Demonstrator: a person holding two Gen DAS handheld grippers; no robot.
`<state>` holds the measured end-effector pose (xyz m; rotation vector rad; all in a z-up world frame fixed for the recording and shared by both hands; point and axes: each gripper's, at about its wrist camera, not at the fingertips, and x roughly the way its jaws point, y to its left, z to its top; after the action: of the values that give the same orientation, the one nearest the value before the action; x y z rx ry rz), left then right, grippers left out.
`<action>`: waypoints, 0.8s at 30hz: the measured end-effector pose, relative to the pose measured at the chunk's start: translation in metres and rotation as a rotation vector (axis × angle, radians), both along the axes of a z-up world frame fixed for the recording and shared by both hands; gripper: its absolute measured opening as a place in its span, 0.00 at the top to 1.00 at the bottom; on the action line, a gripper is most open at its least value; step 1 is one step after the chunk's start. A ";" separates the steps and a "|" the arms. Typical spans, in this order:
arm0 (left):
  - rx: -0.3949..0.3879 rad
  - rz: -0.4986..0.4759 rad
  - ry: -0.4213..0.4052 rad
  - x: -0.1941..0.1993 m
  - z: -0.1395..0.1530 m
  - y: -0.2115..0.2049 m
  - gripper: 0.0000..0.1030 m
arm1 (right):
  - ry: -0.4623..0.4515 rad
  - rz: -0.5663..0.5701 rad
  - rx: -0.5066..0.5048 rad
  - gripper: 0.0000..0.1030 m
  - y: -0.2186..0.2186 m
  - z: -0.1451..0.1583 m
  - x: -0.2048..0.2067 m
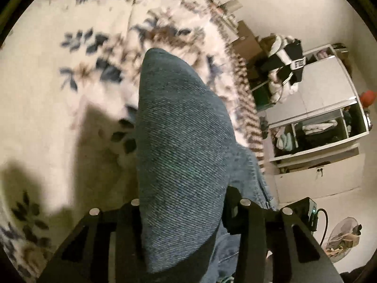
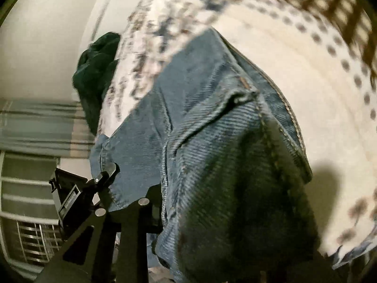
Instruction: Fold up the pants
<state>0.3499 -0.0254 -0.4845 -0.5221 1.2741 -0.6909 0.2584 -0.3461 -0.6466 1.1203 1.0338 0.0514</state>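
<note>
**Both grippers carrying denim over the bed**

Left gripper (image 1: 186, 214) is clamping a fold of the jeans (image 1: 179, 141); I am seeing the denim bulging up between its two fingers and arching forward from the tips, above the floral bedspread (image 1: 47, 94). Right gripper (image 2: 212, 212) is buried under cloth: the waist end of the jeans (image 2: 212, 129), with seam and pocket stitching, is draping over it and hiding one finger entirely. It looks to be gripping that denim, judging by how the cloth is hanging from it, though the jaws themselves are not visible.

To the right of my left gripper, a shelf unit (image 1: 329, 108) is standing against the wall. Ahead-left of my right gripper, a dark green garment (image 2: 96, 70) is lying at the bed's edge, and the other gripper body (image 2: 75, 188) is showing just beside the denim hem.

Both views are motion-blurred, so I am judging this as mid-carry of a fold. To do it well I am thinking: keep both ends level, keep the cloth taut between the grippers, lower onto the bedspread with edges aligned, and release only once the denim is resting flat. Slack risks a skewed crease.
</note>
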 end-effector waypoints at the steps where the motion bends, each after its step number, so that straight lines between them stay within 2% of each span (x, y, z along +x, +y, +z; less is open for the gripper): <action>1: -0.017 0.011 -0.011 0.000 0.011 0.004 0.64 | -0.018 0.010 -0.008 0.71 0.001 0.011 0.003; 5: -0.055 0.057 -0.044 0.014 0.039 0.015 0.64 | -0.078 0.038 -0.009 0.71 0.008 0.058 0.017; 7: -0.077 0.087 -0.057 0.031 0.049 0.023 0.64 | -0.110 0.054 -0.015 0.71 0.014 0.074 0.039; 9: -0.088 0.111 -0.077 0.056 0.056 0.029 0.64 | -0.138 0.062 -0.014 0.71 0.019 0.081 0.056; 13: -0.092 0.124 -0.105 0.117 0.055 0.036 0.64 | -0.188 0.066 -0.040 0.72 0.031 0.091 0.120; 19: -0.066 0.116 -0.092 0.226 0.018 0.051 0.64 | -0.213 0.047 -0.070 0.72 0.054 0.065 0.246; 23: -0.020 0.105 -0.057 0.291 -0.024 0.060 0.63 | -0.187 0.044 -0.057 0.72 0.066 0.024 0.313; 24: 0.028 0.100 -0.035 0.309 -0.042 0.062 0.60 | -0.173 0.051 -0.061 0.71 0.069 0.012 0.325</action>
<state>0.6590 0.0370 -0.5264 -0.5446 1.2154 -0.5951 0.5836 -0.2774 -0.6343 1.0153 0.9041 0.1540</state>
